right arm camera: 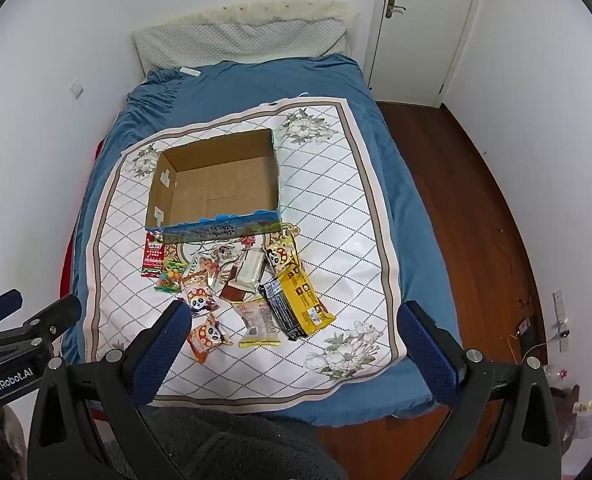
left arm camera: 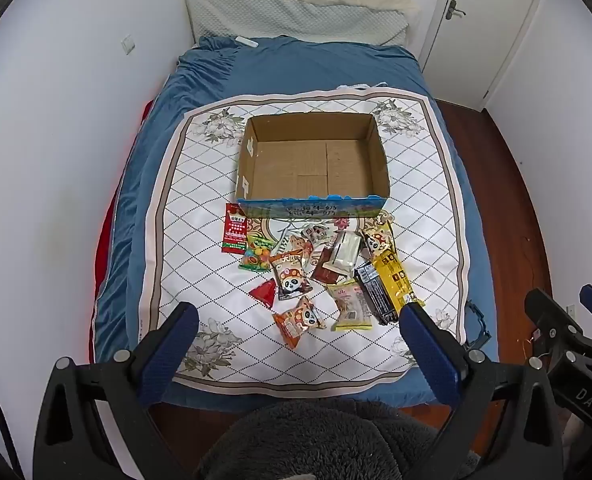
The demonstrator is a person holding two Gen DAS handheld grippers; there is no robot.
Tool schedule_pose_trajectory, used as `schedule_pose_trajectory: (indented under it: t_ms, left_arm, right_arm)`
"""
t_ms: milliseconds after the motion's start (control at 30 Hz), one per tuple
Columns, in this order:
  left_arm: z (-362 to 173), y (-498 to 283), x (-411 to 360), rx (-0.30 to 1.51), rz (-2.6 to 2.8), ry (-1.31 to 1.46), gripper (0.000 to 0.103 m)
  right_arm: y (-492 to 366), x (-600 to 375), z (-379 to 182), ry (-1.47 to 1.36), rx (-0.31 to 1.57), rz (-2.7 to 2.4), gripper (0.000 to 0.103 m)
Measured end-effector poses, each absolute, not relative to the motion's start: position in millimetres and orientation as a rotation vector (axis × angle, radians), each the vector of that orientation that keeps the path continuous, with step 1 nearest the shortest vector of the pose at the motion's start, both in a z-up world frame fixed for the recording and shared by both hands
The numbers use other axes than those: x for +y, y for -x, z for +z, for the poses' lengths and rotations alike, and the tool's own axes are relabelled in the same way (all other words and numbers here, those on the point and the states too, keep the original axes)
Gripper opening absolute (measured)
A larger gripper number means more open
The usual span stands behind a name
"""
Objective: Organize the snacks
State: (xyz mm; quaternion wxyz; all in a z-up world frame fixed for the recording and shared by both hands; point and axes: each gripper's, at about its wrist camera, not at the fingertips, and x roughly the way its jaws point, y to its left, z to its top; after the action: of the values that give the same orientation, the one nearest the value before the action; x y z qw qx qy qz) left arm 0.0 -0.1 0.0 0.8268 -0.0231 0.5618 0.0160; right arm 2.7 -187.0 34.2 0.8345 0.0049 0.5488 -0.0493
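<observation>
An empty open cardboard box point(left arm camera: 315, 200) point(right arm camera: 216, 228) stands on a patterned cloth point(left arm camera: 200, 208) on the bed. In front of it lies a pile of snack packets point(left arm camera: 323, 264) point(right arm camera: 248, 284): a red packet point(left arm camera: 234, 234), panda packets point(left arm camera: 297, 320) point(right arm camera: 208, 334), a yellow packet point(left arm camera: 393, 280) point(right arm camera: 303, 300), a black packet point(left arm camera: 375, 292). My left gripper point(left arm camera: 297, 318) is open and empty, held above the bed's near end. My right gripper point(right arm camera: 294, 316) is open and empty, beside it to the right; it also shows in the left wrist view point(left arm camera: 563, 312).
The blue bed point(left arm camera: 296, 68) fills the room between white walls. A pillow point(left arm camera: 296, 16) lies at the head. Wooden floor point(right arm camera: 475, 200) and a white door point(right arm camera: 423, 20) are to the right. A grey fuzzy sleeve point(left arm camera: 315, 440) is at the bottom.
</observation>
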Motion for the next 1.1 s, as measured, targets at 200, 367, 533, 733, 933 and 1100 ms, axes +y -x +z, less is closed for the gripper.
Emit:
schedule_pose_trajectory:
  t_ms: [200,367,533,733,933,1100]
  left_arm:
    - [-0.1,0.0,0.0,1.194,0.032,0.053,0.103]
    - [-0.2,0.0,-0.1,1.192,0.033,0.052,0.103]
    - [0.3,-0.1,0.2,1.191,0.034,0.052,0.103]
    - [2.1,-0.8,-3.2,1.181,0.034,0.046,0.103]
    - [4.3,0.7,-2.5,1.177,0.033,0.046,0.103]
    - [10.2,0.0,-6.3,1.172,0.033,0.043,0.103]
  right_arm:
    - [-4.1,-186.6,34.8,-0.016,1.163,-0.106,0.103]
    - [-2.6,-188.9,34.2,-0.019,1.16,-0.104,0.103]
    - [-2.9,-187.6,34.3,-0.02,1.158,-0.104,0.103]
    - [-5.5,-187.0,36.6,-0.023,1.157,-0.103,0.103]
    - [-5.2,-187.2,42.3,-0.029,1.149,-0.103,0.103]
    - [-3.4,-187.9,42.0,-0.031,1.147,-0.102,0.103]
